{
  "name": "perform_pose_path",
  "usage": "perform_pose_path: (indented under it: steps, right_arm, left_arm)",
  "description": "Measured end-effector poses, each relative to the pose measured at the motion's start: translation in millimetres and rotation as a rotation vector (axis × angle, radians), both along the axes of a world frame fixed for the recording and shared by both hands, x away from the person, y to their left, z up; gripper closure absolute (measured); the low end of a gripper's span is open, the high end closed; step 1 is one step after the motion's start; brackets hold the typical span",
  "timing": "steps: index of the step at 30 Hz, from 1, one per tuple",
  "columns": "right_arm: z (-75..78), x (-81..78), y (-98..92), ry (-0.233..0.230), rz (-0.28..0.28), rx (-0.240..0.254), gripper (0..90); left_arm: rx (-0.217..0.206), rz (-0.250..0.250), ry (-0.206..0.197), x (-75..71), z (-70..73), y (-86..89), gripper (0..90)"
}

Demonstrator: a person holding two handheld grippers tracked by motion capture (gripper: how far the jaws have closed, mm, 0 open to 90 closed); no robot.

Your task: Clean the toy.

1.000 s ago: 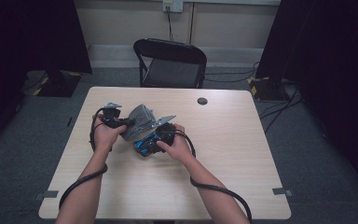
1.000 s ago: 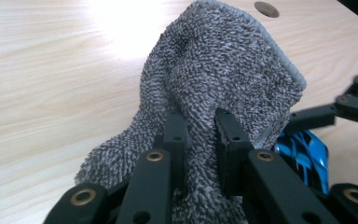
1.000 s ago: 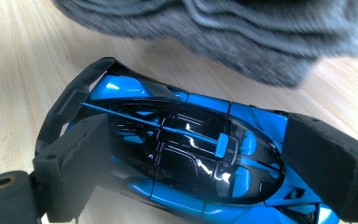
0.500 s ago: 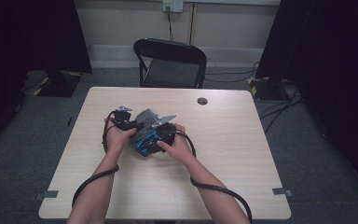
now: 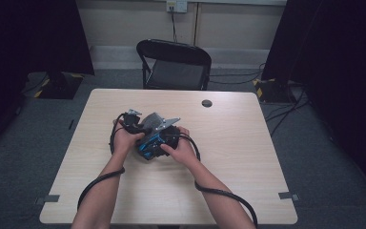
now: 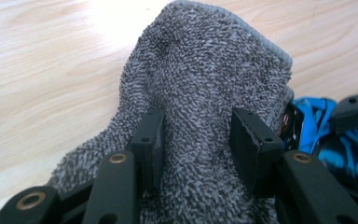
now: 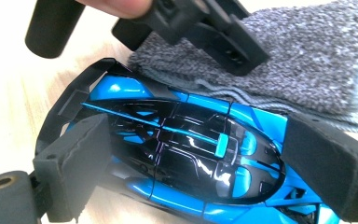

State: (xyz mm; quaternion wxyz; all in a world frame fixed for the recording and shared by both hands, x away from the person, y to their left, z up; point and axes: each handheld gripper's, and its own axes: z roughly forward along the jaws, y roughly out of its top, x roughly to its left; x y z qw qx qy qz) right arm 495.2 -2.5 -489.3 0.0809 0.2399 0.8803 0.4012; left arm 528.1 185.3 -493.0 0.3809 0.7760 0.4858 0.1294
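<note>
A blue and black toy car [image 7: 182, 154] lies on the table with my right gripper [image 7: 200, 163] shut on it, one pad against each side. A grey terry towel [image 6: 205, 84] lies beside the car [image 6: 317, 121] and partly against it. My left gripper [image 6: 196, 135] stands over the towel with a hump of cloth between its jaws, which have just been opening; the pads sit at the sides of the hump without squeezing it. From above, both grippers [image 5: 132, 125] [image 5: 164, 138] meet over the car [image 5: 147, 148] near the table's middle left.
The wooden table [image 5: 238, 162] carries a small black round thing [image 5: 207, 103] at the far side. A black folding chair [image 5: 176, 62] stands behind the table. Cables trail from both grippers toward the near edge.
My left hand has moved right and down, closing on the right hand and the car. The towel now sits lower, against the car. The right hand has stayed put.
</note>
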Motion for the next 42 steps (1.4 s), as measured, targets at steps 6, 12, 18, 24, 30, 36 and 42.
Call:
perform_pose_path:
  steps: [6, 12, 18, 24, 30, 36, 42]
  right_arm:
    - [-0.9, -0.5, -0.8, -0.003, -0.003, 0.009, 7.7]
    - [-0.5, -0.3, -0.5, -0.003, -0.003, 0.005, 7.7]
    - [0.0, -0.1, 0.1, 0.001, -0.002, 0.0, 7.7]
    - [0.0, -0.1, -0.2, 0.0, 0.0, 0.0, 7.7]
    - [0.4, 0.0, 0.5, 0.003, 0.0, -0.004, 7.7]
    - [0.5, -0.1, 0.7, 0.004, -0.001, -0.004, 7.7]
    - [0.7, -0.1, 0.7, 0.005, -0.003, -0.007, 7.7]
  left_arm:
    - [0.022, -0.036, -0.001, 0.4, -1.6, -1.7, 66.9]
    - [0.061, -0.072, 0.013, -1.4, 2.3, -2.9, 74.3]
    - [0.075, -0.096, 0.022, -3.3, 4.8, -0.4, 75.4]
    - [0.07, -0.101, 0.027, -7.1, 5.6, 5.1, 75.9]
    - [0.08, -0.112, 0.038, -11.2, 8.0, 12.5, 76.6]
    - [0.082, -0.119, 0.051, -18.7, 9.8, 22.8, 76.8]
    - [0.087, -0.127, 0.061, -27.4, 11.9, 34.0, 77.1]
